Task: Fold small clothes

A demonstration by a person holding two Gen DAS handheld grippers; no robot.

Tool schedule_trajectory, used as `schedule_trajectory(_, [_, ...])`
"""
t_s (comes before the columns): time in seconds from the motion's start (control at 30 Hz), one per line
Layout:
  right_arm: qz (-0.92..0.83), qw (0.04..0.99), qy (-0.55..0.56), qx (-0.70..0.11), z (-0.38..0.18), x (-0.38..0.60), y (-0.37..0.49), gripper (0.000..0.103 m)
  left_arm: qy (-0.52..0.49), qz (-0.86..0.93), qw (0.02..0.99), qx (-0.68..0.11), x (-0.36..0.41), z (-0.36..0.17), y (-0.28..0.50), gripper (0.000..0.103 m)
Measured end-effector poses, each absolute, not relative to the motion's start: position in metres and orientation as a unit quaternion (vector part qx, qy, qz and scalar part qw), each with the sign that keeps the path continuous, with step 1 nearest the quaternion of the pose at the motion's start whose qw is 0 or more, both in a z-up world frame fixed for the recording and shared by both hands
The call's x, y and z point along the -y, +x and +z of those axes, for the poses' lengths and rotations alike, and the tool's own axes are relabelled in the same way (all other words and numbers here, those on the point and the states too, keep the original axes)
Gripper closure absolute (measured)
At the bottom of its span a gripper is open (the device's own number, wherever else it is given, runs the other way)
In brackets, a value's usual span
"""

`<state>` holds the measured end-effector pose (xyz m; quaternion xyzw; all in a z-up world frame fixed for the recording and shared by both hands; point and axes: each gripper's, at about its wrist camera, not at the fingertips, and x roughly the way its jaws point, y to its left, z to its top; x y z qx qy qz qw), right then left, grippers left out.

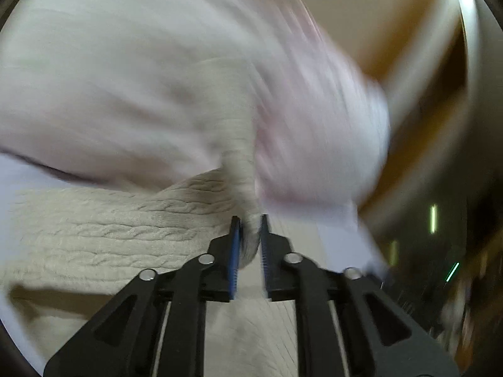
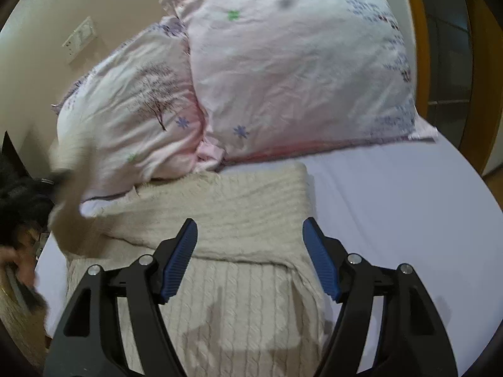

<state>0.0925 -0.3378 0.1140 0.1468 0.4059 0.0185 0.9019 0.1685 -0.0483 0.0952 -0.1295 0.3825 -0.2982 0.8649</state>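
A cream cable-knit sweater (image 2: 239, 251) lies on the pale lilac sheet (image 2: 393, 213), its far part folded over and touching the pillows. My left gripper (image 1: 250, 223) is shut on a raised fold of the sweater (image 1: 125, 232); the view is motion-blurred. In the right wrist view that gripper is only a dark blur at the left edge (image 2: 59, 179) with lifted cloth. My right gripper (image 2: 250, 229) is open and empty, just above the sweater's middle.
Two pink printed pillows (image 2: 283, 72) lie against the sweater's far edge. A beige wall with a switch plate (image 2: 80, 39) is behind. A wooden frame (image 2: 421, 31) stands at the far right. The person's hair and hand (image 2: 19, 235) show at left.
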Motion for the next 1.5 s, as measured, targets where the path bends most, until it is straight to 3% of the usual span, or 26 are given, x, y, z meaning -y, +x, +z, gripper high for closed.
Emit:
schedule_trajectory(0.07, [0.018, 0.897, 0.149, -0.415, 0.113, 0.343, 0.081, 0.034, -0.076, -0.316, 0.839, -0.437, 0.098, 0.068, 0.163, 0.089])
schedule_trajectory(0.2, [0.025, 0.901, 0.14, -0.41, 0.12, 0.35, 0.045, 0.027, -0.067, -0.33, 0.846, -0.414, 0.082, 0.075, 0.125, 0.089])
schedule_trajectory(0.23, [0.035, 0.898, 0.147, -0.413, 0.121, 0.352, 0.035, 0.025, -0.071, -0.325, 0.853, -0.402, 0.062, 0.083, 0.111, 0.082])
schedule_trajectory(0.27, [0.057, 0.891, 0.162, -0.42, 0.12, 0.355, 0.022, 0.025, -0.078, -0.321, 0.857, -0.396, 0.043, 0.089, 0.105, 0.061])
schedule_trajectory(0.33, [0.093, 0.876, 0.195, -0.432, 0.118, 0.356, 0.002, 0.025, -0.105, -0.306, 0.867, -0.378, -0.008, 0.1, 0.069, 0.038])
schedule_trajectory(0.57, [0.233, 0.797, 0.274, -0.486, 0.093, 0.365, -0.095, 0.025, -0.195, -0.268, 0.861, -0.387, -0.153, 0.082, -0.046, 0.036])
schedule_trajectory(0.63, [0.222, 0.775, 0.287, -0.517, 0.078, 0.369, -0.117, 0.034, -0.222, -0.259, 0.852, -0.396, -0.175, 0.069, -0.069, 0.036])
schedule_trajectory(0.77, [0.196, 0.722, 0.369, -0.552, 0.033, 0.381, -0.135, 0.042, -0.288, -0.254, 0.825, -0.415, -0.2, 0.031, -0.099, 0.036])
schedule_trajectory(0.97, [0.247, 0.677, 0.45, -0.528, -0.003, 0.375, -0.129, 0.06, -0.324, -0.288, 0.782, -0.447, -0.172, -0.02, -0.093, 0.036])
schedule_trajectory(1.0, [0.261, 0.668, 0.461, -0.523, -0.008, 0.371, -0.127, 0.069, -0.332, -0.297, 0.776, -0.446, -0.166, -0.025, -0.09, 0.036])
schedule_trajectory(1.03, [0.267, 0.662, 0.467, -0.522, -0.012, 0.369, -0.124, 0.081, -0.337, -0.301, 0.773, -0.446, -0.163, -0.029, -0.089, 0.037])
schedule_trajectory(1.1, [0.284, 0.651, 0.475, -0.519, -0.017, 0.363, -0.121, 0.095, -0.356, -0.307, 0.763, -0.443, -0.158, -0.037, -0.085, 0.041])
schedule_trajectory(1.13, [0.286, 0.654, 0.472, -0.518, -0.015, 0.362, -0.119, 0.095, -0.366, -0.309, 0.759, -0.442, -0.158, -0.041, -0.085, 0.052])
schedule_trajectory(1.23, [0.303, 0.675, 0.449, -0.501, 0.006, 0.358, -0.115, 0.096, -0.382, -0.307, 0.749, -0.445, -0.156, -0.045, -0.083, 0.096])
schedule_trajectory(1.37, [0.327, 0.739, 0.404, -0.43, 0.072, 0.36, -0.088, 0.096, -0.369, -0.338, 0.762, -0.411, -0.154, -0.007, -0.082, 0.096])
schedule_trajectory(1.5, [0.325, 0.805, 0.36, -0.341, 0.139, 0.363, -0.023, 0.096, -0.299, -0.35, 0.823, -0.333, -0.141, 0.078, -0.028, 0.096])
